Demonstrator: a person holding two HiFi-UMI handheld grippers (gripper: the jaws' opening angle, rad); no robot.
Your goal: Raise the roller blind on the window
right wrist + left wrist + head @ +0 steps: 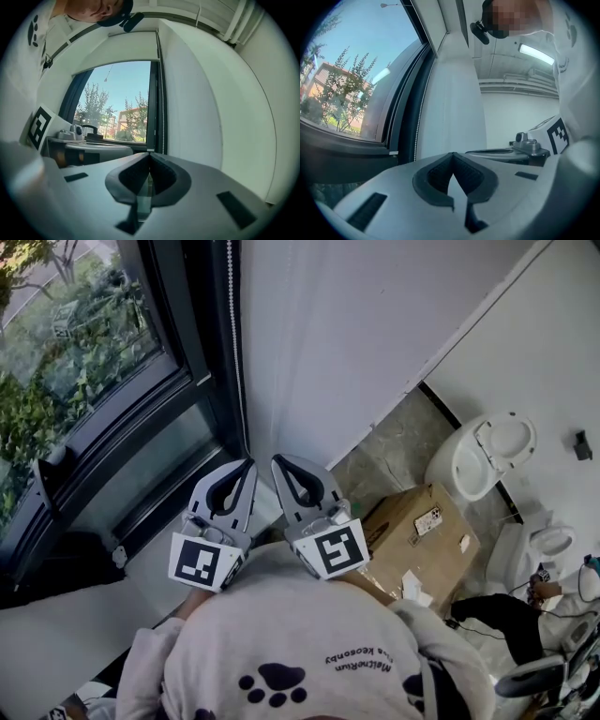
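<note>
The window [84, 343] fills the upper left of the head view, with trees outside. A white bead chain [232, 334] hangs along the dark frame next to the white wall; it also shows as the chain [421, 117] and the chain [163, 112]. The white blind [126, 49] covers the top of the pane. My left gripper [249, 463] and right gripper [277, 460] stand side by side just below the chain's lower end, tips pointing at it. The left gripper [452, 154] is shut with nothing in it. The right gripper [149, 154] is also shut and holds nothing.
A white wall [356, 324] runs right of the frame. A cardboard box [417, 531] lies on the floor at right, with a white toilet bowl [487, 456] behind it. The pale sill [56, 634] runs below the window, and a handle [52, 470] sticks out from the frame.
</note>
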